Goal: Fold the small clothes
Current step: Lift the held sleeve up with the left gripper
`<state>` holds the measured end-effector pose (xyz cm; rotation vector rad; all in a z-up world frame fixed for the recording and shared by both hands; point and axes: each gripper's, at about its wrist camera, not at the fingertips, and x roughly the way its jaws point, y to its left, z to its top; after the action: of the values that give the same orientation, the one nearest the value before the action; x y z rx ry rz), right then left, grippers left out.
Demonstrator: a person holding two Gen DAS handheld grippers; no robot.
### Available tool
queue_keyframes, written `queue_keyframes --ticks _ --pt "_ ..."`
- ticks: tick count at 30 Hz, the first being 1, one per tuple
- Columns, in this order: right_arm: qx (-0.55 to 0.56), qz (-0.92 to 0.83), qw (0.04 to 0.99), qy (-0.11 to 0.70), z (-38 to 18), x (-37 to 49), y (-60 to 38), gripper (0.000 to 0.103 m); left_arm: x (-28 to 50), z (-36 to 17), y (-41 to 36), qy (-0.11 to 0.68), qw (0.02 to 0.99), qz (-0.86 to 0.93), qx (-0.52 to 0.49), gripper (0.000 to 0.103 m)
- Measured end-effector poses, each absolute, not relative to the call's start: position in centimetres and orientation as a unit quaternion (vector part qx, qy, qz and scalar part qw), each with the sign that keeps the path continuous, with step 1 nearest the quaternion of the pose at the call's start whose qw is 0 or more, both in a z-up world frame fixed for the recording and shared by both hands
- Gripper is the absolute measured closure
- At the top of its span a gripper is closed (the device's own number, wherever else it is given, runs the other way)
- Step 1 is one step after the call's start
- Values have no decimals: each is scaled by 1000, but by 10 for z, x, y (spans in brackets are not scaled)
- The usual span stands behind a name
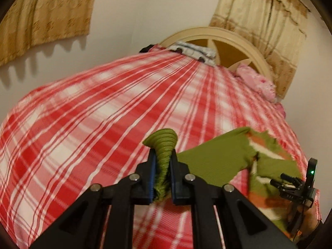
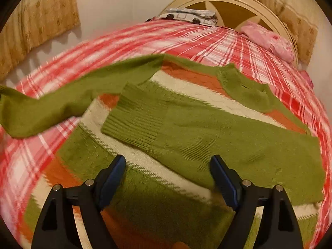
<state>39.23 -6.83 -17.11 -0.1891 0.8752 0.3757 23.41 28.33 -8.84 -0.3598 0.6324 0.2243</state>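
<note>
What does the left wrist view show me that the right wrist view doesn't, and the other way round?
Only the left wrist view: the left gripper shut on the sweater's ribbed cuff, and the right gripper's body at the frame's right edge.

Only the right wrist view: the right gripper open above the sweater body, and the other sleeve folded across it.

Both: the green sweater, the red plaid bedspread, the pink pillow and the headboard.
</note>
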Motion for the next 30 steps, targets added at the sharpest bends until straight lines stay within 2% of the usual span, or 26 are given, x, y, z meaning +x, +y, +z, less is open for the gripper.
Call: queue_keyframes --ticks 10,18,30 --pt "-52 180 902 389 -128 350 -118 19 272 -6 223 245 958 42 -141 92" --pt "-16 179 907 380 -118 308 -159 19 314 47 166 215 970 0 -114 92" --pt "36 151 915 373 -118 274 -225 19 355 77 66 202 975 -53 -69 92"
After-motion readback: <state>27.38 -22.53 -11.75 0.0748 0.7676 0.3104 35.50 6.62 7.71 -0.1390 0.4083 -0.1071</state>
